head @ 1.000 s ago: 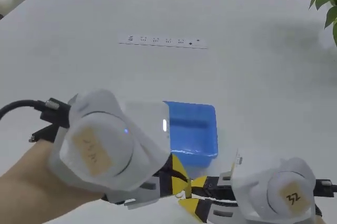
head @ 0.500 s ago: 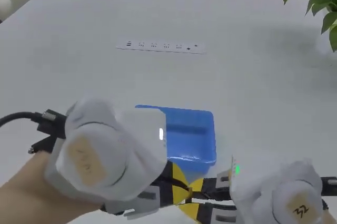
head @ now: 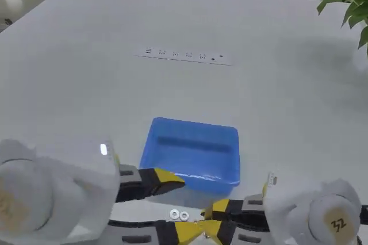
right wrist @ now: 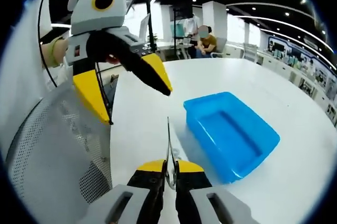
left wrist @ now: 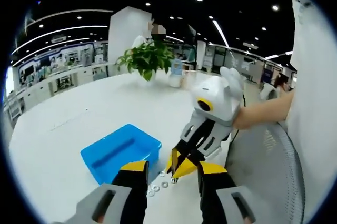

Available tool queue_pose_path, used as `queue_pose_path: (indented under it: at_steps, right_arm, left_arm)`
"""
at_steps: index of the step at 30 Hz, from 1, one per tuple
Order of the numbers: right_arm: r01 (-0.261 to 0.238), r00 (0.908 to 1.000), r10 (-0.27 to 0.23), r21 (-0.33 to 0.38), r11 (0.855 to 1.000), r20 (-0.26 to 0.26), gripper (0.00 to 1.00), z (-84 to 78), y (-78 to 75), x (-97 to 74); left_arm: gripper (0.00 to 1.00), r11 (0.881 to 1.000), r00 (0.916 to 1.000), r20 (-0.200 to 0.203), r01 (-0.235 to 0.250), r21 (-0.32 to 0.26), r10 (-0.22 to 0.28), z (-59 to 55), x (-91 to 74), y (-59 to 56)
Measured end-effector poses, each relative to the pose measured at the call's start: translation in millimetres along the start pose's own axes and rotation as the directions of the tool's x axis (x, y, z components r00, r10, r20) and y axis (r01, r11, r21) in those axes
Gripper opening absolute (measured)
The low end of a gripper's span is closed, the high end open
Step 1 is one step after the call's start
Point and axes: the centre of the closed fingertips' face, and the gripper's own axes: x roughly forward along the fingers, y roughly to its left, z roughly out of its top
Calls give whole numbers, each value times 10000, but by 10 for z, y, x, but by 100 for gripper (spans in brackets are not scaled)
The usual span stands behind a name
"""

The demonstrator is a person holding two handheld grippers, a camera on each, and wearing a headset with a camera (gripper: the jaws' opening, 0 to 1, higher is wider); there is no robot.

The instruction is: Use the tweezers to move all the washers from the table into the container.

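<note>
Now the left gripper [left wrist: 172,169] had dropped back toward the person. A moment before its bulk covered the left side of the blue container [head: 194,123] from the head view; now the whole empty tub showed on the white table [head: 115,84]. The washers [head: 179,215], hidden earlier, lay in plain sight. The left gripper's jaws stood spread with nothing between them. The right gripper [right wrist: 169,167] sat at much the same spot near the tub's near right corner, its jaws pressed together on the thin tweezers [right wrist: 168,140]. The washers rested in a small cluster on the table just in front of the container's near wall, between the two grippers. The tweezers' tip was just beside them; whether it touched one I couldn't tell.
</note>
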Motion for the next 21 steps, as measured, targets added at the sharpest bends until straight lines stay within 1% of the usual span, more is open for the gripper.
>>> queue_pose_path:
  at_steps: [1, 2, 3, 4, 5, 6, 7, 8, 10, 11, 12, 13, 14, 15, 16, 17, 18, 19, 20, 21]
  right_arm:
    - [59, 9998, -67, 455, 9989, 180, 3, -1, -23, -8]
    - [147, 9995, -166, 675, 9976, 273, 3, -1, -42, -19]
    - [250, 9989, -285, 907, 9956, 373, 3, 0, -60, -31]
    - [315, 9976, -398, 1428, 9893, 561, 2, -3, -80, -43]
    - [344, 9964, -477, 1810, 9829, 696, 2, -6, -95, -50]
    - [389, 9942, -601, 2239, 9738, 888, 2, -4, -118, -67]
    - [368, 9930, -634, 2499, 9676, 993, 2, -2, -123, -81]
    - [295, 9906, -650, 2753, 9609, 1208, 2, 19, -130, -105]
    - [257, 9878, -682, 2858, 9579, 1398, 2, 53, -143, -146]
    - [279, 9862, -728, 2847, 9582, 1484, 2, 80, -154, -175]
    - [241, 9857, -702, 2836, 9586, 1534, 2, 105, -150, -193]
    - [214, 9848, -675, 2736, 9616, 1602, 2, 144, -140, -208]
    - [236, 9838, -693, 2637, 9643, 1653, 2, 175, -140, -224]
    - [268, 9828, -713, 2500, 9679, 1705, 2, 225, -145, -247]
    - [277, 9820, -721, 2449, 9692, 1744, 2, 257, -149, -262]
    - [296, 9806, -742, 2376, 9709, 1812, 2, 308, -162, -279]
    - [298, 9800, -744, 2333, 9719, 1847, 2, 341, -166, -293]
    - [319, 9784, -771, 2284, 9730, 1920, 2, 392, -183, -312]
    - [332, 9766, -795, 2252, 9737, 1999, 2, 429, -191, -325]
    - [337, 9742, -825, 2262, 9735, 2099, 2, 478, -210, -341]
  left_arm:
    - [40, 9988, 9988, 187, -443, -206, 446, -9, -59, 57]
    - [42, 9967, 9966, 327, -751, -311, 761, -9, -98, 96]
    - [44, 9933, 9926, 548, -1054, -483, 1080, 2, -137, 135]
    - [46, 9864, 9856, 841, -1397, -861, 1469, 19, -190, 177]
    - [47, 9820, 9801, 1063, -1568, -1050, 1678, 34, -228, 201]
    - [48, 9756, 9722, 1252, -1827, -1216, 1977, 39, -277, 238]
    - [49, 9714, 9670, 1312, -2023, -1246, 2183, 32, -307, 267]
    - [49, 9640, 9584, 1389, -2320, -1301, 2494, 21, -349, 315]
    - [51, 9540, 9485, 1412, -2641, -1419, 2836, -4, -395, 370]
    - [52, 9490, 9427, 1438, -2813, -1425, 3010, -20, -421, 399]
    - [53, 9460, 9394, 1429, -2928, -1391, 3117, -34, -435, 416]
    - [54, 9394, 9326, 1378, -3166, -1313, 3335, -57, -458, 453]
    - [55, 9317, 9249, 1351, -3387, -1316, 3553, -74, -481, 486]
    - [56, 9182, 9098, 1434, -3713, -1383, 3895, -84, -522, 537]
    - [57, 9127, 9033, 1476, -3841, -1394, 4027, -78, -538, 546]
    - [58, 9039, 8925, 1578, -4025, -1444, 4226, -82, -569, 572]
    - [59, 8969, 8843, 1626, -4166, -1486, 4377, -89, -593, 592]
    - [60, 8893, 8743, 1717, -4323, -1495, 4539, -93, -620, 611]
    - [61, 8837, 8689, 1714, -4419, -1544, 4644, -100, -637, 626]
    - [62, 8749, 8591, 1734, -4594, -1533, 4815, -95, -664, 653]
